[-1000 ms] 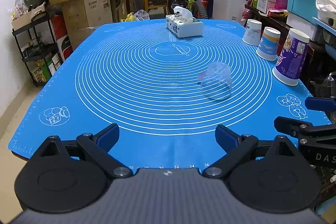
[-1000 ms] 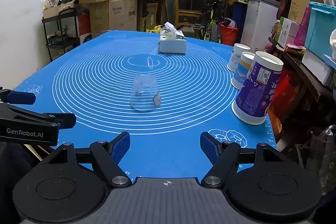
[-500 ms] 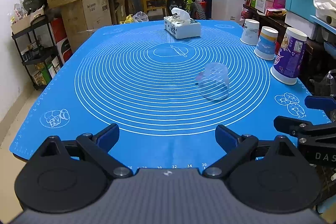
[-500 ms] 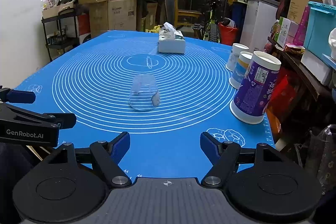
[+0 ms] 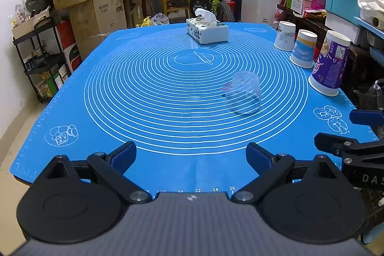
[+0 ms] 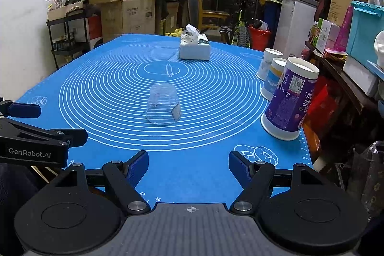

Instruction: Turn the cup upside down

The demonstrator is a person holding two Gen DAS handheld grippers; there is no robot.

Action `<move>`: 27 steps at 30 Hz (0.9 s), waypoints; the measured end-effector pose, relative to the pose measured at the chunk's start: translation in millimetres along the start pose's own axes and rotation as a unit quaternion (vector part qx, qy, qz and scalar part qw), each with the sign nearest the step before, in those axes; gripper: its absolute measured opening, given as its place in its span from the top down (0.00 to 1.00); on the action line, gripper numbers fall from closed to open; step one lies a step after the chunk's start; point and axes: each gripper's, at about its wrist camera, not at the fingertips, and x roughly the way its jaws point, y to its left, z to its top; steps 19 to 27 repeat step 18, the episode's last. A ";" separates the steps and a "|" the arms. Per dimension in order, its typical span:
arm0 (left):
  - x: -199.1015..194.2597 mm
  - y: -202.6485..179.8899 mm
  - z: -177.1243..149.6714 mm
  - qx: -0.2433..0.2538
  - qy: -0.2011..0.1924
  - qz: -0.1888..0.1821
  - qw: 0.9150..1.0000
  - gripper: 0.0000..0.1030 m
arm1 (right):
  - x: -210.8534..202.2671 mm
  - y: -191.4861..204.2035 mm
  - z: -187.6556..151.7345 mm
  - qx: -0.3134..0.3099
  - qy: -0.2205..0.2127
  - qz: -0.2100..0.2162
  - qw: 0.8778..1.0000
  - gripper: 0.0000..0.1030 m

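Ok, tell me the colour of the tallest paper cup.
Purple, with white rims; the right wrist view shows the cup best.

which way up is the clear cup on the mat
Upside down: the clear cup stands with its wide rim on the blue mat and its narrow base on top.

Even, moderately bright overhead lighting is seen; focus is sharp, shadows are soft, and strong fisheye bending with dark vignetted corners is noted.

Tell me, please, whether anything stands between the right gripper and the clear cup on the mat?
Nothing visible does: only bare blue mat lies between the open right gripper and the clear cup. The paper cups stand off to the right.
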 end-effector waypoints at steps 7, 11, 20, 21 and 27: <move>-0.1 0.5 -0.1 0.001 0.000 0.000 1.000 0.06 | 0.3 -1.2 -0.6 0.001 0.003 0.000 1.000 0.24; 0.6 0.7 -0.2 0.001 0.001 0.000 1.000 0.06 | 1.8 -1.6 -0.4 0.002 0.004 0.000 1.000 0.24; 3.9 0.7 -2.1 -0.001 0.003 0.000 1.000 0.06 | 4.4 -2.0 -1.5 0.005 0.007 0.001 1.000 0.24; 3.9 0.7 -2.1 -0.001 0.003 0.000 1.000 0.06 | 4.4 -2.0 -1.5 0.005 0.007 0.001 1.000 0.24; 3.9 0.7 -2.1 -0.001 0.003 0.000 1.000 0.06 | 4.4 -2.0 -1.5 0.005 0.007 0.001 1.000 0.24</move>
